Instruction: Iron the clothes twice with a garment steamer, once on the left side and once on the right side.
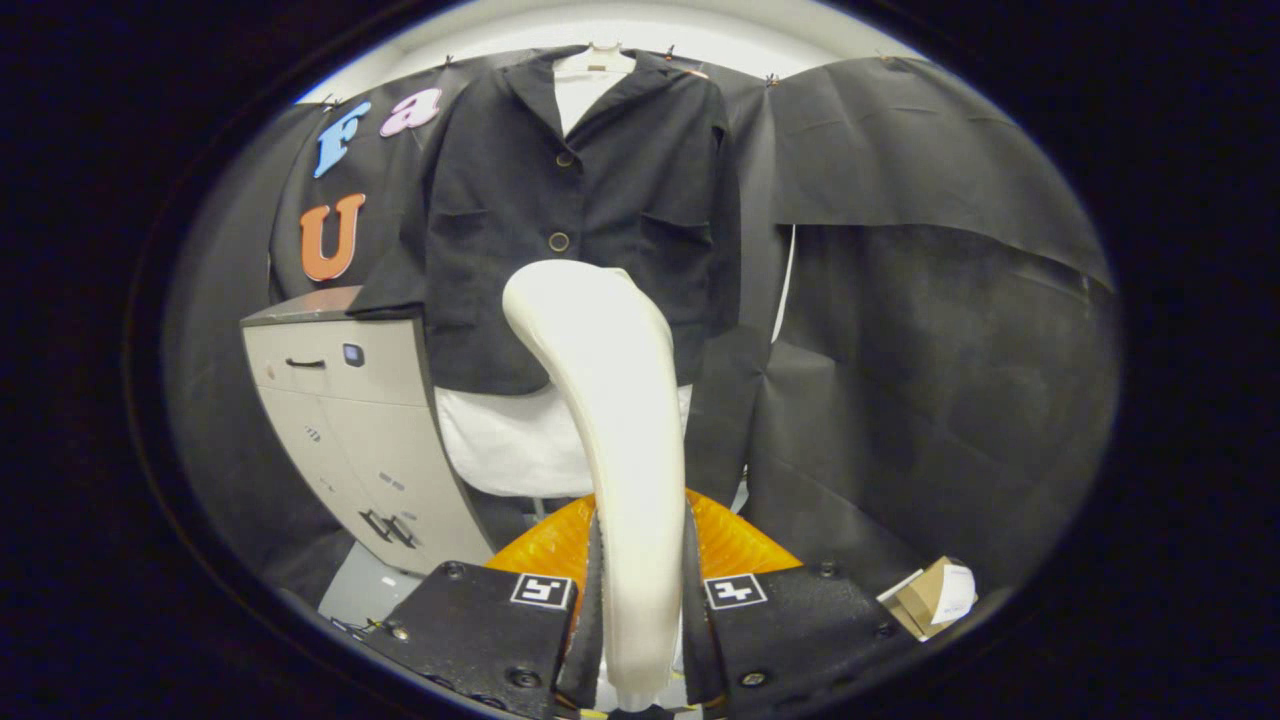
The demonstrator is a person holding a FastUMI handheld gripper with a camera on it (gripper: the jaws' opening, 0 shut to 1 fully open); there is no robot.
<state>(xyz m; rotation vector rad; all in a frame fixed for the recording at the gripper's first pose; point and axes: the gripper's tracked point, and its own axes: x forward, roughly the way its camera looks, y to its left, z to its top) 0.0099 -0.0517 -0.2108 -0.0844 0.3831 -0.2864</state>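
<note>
Tool [640, 600] is closed on the garment steamer [610, 420]: both fingers [592, 590] press against its white handle, one on each side. The steamer rises from between the fingers and curves up to a rounded head that sits in front of the lower half of the jacket [580, 220]; can't tell whether the head touches the cloth or hangs just short of it. The steamer's lower end is cut off below the fingers, and its working face points away, so the nozzle isn't readable. The dark jacket hangs on a hanger [597, 58] at the top of the black cloth wall [930, 330], buttoned, with a white shirt [510, 450] under it showing at the collar and below the hem. The steamer body hides the middle of the jacket's lower front and part of the shirt tail. The jacket's one sleeve lies over the top edge of a grey drawer cabinet [350, 420] standing beside the clothes. An orange ribbed part [545, 545] shows just behind the fingers on both sides of the handle; most of it is covered, so what it is stays unclear. A small cardboard box [930, 597] with a white label sits low beside the tool, partly cut off.
</note>
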